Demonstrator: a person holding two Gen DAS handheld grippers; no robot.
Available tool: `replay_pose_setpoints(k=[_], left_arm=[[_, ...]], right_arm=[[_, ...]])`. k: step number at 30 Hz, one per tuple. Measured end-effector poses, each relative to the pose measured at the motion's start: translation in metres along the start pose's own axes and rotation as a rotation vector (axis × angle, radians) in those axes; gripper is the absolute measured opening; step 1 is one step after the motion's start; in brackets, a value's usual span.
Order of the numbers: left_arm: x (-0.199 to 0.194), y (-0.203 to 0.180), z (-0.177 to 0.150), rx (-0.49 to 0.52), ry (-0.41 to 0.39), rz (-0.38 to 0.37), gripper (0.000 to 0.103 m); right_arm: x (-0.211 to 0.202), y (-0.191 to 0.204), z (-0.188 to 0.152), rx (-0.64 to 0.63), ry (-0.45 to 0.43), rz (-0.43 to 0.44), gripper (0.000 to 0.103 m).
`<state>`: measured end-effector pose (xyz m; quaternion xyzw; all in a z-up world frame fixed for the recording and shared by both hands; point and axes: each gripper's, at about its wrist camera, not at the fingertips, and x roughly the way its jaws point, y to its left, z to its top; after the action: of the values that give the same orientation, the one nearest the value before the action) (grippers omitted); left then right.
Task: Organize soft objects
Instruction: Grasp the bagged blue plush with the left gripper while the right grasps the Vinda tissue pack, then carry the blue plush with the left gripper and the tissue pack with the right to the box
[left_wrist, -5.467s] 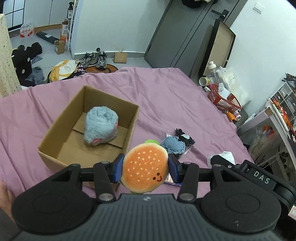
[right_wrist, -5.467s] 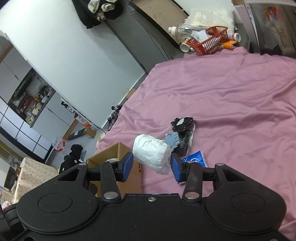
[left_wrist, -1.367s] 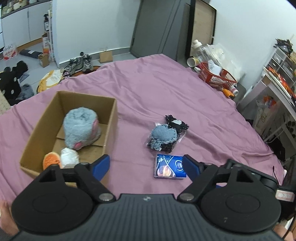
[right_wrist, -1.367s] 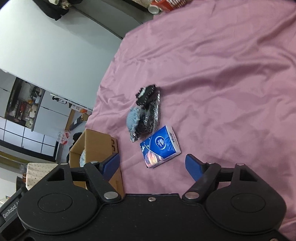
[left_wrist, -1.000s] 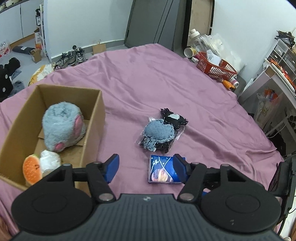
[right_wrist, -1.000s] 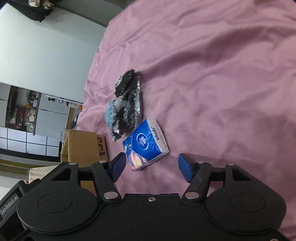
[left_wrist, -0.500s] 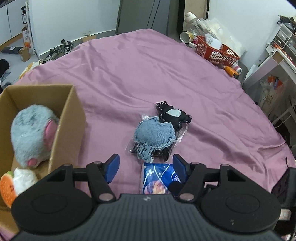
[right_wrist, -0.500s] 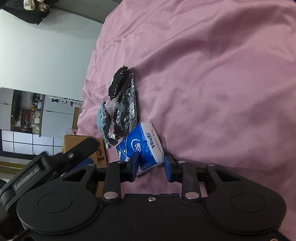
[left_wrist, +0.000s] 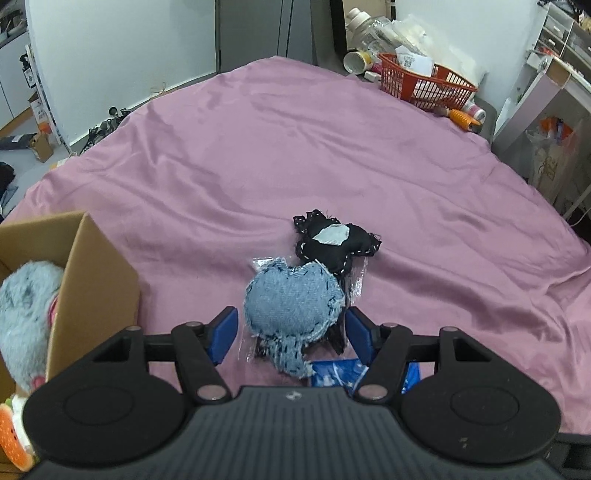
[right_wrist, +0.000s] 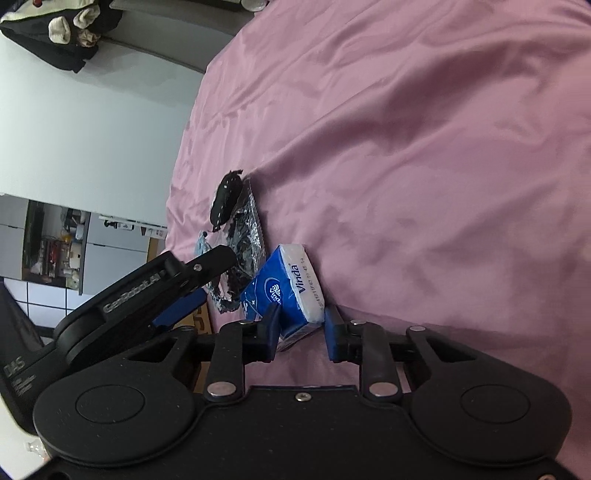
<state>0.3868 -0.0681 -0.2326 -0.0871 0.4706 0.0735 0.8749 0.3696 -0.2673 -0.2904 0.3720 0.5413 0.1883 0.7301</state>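
Denim-blue fabric heart (left_wrist: 291, 301), still in its clear sleeve, sits right between your left gripper (left_wrist: 291, 334) pads: blue pads spread either side of it w/ a sliver of purple bedsheet (left_wrist: 295, 147) showing on the left, so that claw is released, not yet pinching. The black stitched fabric piece (left_wrist: 334, 240) lies just beyond the heart, touching it, along the same line straight out from the claw. So the heart is dead ahead & centred; its widest span runs across the jaw gap. Close straight in, no sideways shift needed imo. Watch the plastic sleeve: it may slip or drag the black piece along.

Your right gripper (right_wrist: 301, 330) has its pads around the near end of the blue Vinda tissue pack (right_wrist: 284, 288). The left pad looks pressed to the pack; a thin gap seems to remain at the right pad, so I can't tell if it's clenched. The pack's long axis runs away from the claw, tilted slightly left, & it rests on the sheet just beside the heart.

The cardboard box (left_wrist: 99, 280) is to your left, near the left gripper, w/ the grey furry plush (left_wrist: 26, 317) and burger plush (left_wrist: 11, 439) already inside. The left hand has the shorter carry.
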Motion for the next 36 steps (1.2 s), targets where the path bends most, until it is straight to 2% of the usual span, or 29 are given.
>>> replay_pose_setpoints(k=[1, 2, 3, 5, 8, 16, 25, 36], left_arm=[[0.001, 0.001, 0.0, -0.012, -0.006, -0.008, 0.058], [0.001, 0.001, 0.0, -0.02, -0.008, -0.012, 0.047], [0.002, 0.001, 0.001, -0.023, 0.002, -0.012, 0.043], [0.0, 0.003, 0.0, -0.058, 0.014, -0.017, 0.029], [-0.012, 0.003, -0.002, -0.057, -0.007, 0.004, 0.02], [-0.049, 0.014, -0.007, -0.086, -0.036, -0.008, 0.02], [-0.1, 0.035, -0.015, -0.112, -0.082, -0.018, 0.02], [-0.152, 0.084, -0.027, -0.179, -0.123, -0.019, 0.02]], right_arm=[[-0.003, -0.001, 0.0, -0.002, -0.007, 0.0, 0.024], [-0.005, 0.0, 0.0, -0.004, -0.015, 0.0, 0.023], [-0.008, -0.001, 0.0, -0.008, -0.023, 0.003, 0.022], [-0.014, 0.0, 0.001, -0.023, -0.04, 0.017, 0.021], [-0.019, 0.004, 0.001, -0.042, -0.058, 0.043, 0.021], [-0.035, 0.017, -0.004, -0.097, -0.091, 0.075, 0.02], [-0.044, 0.046, -0.013, -0.17, -0.121, 0.07, 0.02], [-0.052, 0.083, -0.033, -0.247, -0.161, 0.056, 0.02]])
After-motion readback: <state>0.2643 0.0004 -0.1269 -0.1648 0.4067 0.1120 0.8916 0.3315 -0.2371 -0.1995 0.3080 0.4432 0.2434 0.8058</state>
